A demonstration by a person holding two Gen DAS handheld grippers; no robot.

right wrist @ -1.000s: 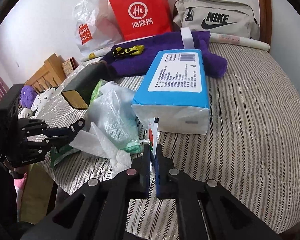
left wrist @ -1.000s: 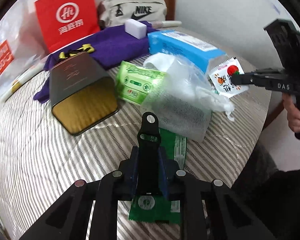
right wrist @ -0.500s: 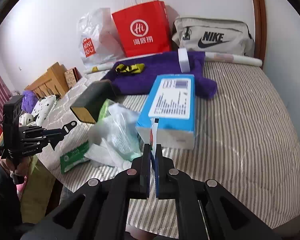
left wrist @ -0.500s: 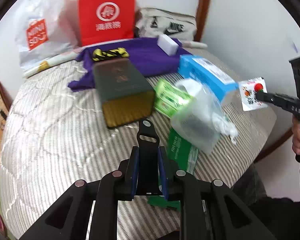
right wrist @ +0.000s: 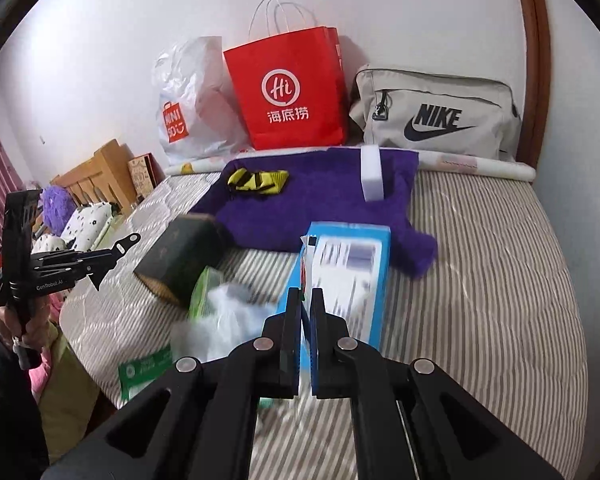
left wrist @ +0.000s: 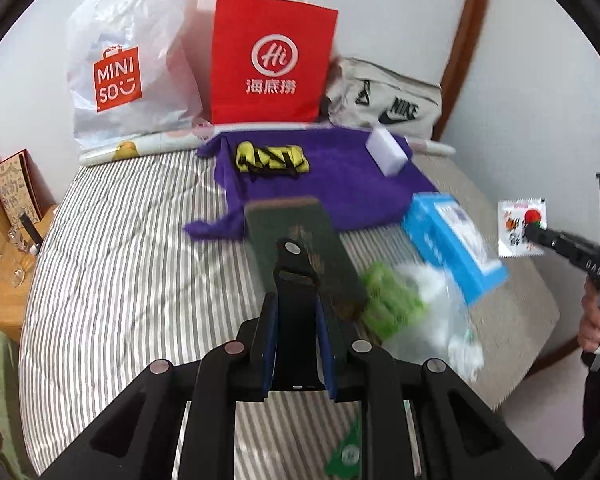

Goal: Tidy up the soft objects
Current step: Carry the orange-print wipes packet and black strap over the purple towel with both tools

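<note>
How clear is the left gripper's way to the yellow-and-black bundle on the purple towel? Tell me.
Probably clear: the left gripper is raised, shut and empty; only the dark box lies before the yellow-and-black bundle, seemingly low enough to pass over.

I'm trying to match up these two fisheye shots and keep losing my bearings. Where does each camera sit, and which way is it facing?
Left wrist: sits on the left gripper, looking down its shut fingers across the striped bed toward the wall; the right gripper, pinching a small white packet, and its hand show at right.
Right wrist: sits on the right gripper, facing the same wall; the left gripper and hand show at left.
Shared: red paper bag, purple towel, blue tissue pack.
</note>
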